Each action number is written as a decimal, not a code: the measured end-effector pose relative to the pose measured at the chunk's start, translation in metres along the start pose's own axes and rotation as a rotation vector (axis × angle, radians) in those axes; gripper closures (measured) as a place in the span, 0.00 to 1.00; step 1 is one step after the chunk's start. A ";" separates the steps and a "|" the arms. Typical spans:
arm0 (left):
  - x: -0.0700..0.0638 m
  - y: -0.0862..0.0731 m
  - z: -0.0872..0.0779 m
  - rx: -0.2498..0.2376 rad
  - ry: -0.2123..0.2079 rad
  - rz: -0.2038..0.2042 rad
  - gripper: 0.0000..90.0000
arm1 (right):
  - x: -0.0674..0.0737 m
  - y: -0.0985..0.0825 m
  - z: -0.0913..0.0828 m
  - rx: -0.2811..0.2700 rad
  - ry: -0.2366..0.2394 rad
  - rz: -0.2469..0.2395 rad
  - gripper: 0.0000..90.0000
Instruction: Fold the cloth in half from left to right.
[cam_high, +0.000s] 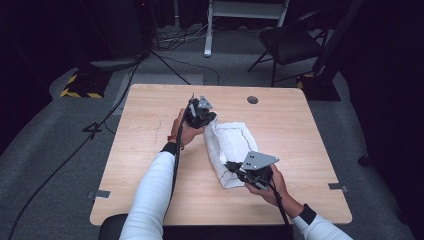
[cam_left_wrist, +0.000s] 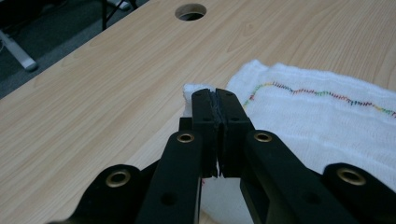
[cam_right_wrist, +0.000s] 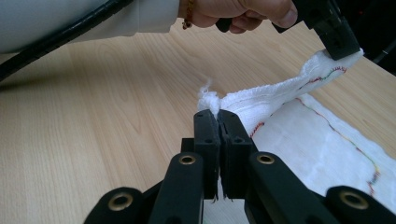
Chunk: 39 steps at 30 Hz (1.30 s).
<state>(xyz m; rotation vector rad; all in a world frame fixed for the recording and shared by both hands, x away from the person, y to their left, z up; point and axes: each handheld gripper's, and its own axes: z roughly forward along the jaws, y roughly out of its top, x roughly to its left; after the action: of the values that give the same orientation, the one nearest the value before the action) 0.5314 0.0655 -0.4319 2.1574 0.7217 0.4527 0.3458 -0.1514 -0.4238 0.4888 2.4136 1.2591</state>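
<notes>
Work in hand: folding a white cloth on the bench.

Left claw: jaws together, clamped on a corner of the cloth, a tuft of which shows just past the tips in the left gripper view. The rest of the cloth spreads away to one side of this claw, its multicoloured stitched line visible.

Right claw: jaws together, clamped on another corner, with frayed white fabric bunched at the tips. From here a taut raised edge runs up to the left claw farther off.

Progress: both corners on one side are gripped and lifted off the bench; the remaining cloth lies flat beyond them. The fold appears under way, not finished: the lifted edge has yet to be laid over the opposite side and released. Whether the cloth is already doubled underneath is unclear from the high view.
</notes>
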 end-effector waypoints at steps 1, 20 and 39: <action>-0.002 0.003 0.003 0.001 -0.003 0.002 0.97 | -0.002 -0.002 -0.002 0.003 -0.006 0.003 0.97; -0.043 0.045 0.066 0.042 -0.050 0.089 0.97 | -0.028 -0.041 -0.038 0.063 -0.094 0.081 0.97; -0.057 0.033 0.040 0.010 -0.056 0.082 0.66 | -0.049 -0.076 -0.050 0.150 -0.194 0.174 0.77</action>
<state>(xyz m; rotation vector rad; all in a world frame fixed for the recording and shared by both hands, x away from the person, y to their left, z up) 0.5200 -0.0112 -0.4351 2.2057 0.6082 0.4307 0.3543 -0.2504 -0.4528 0.8405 2.3507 1.0462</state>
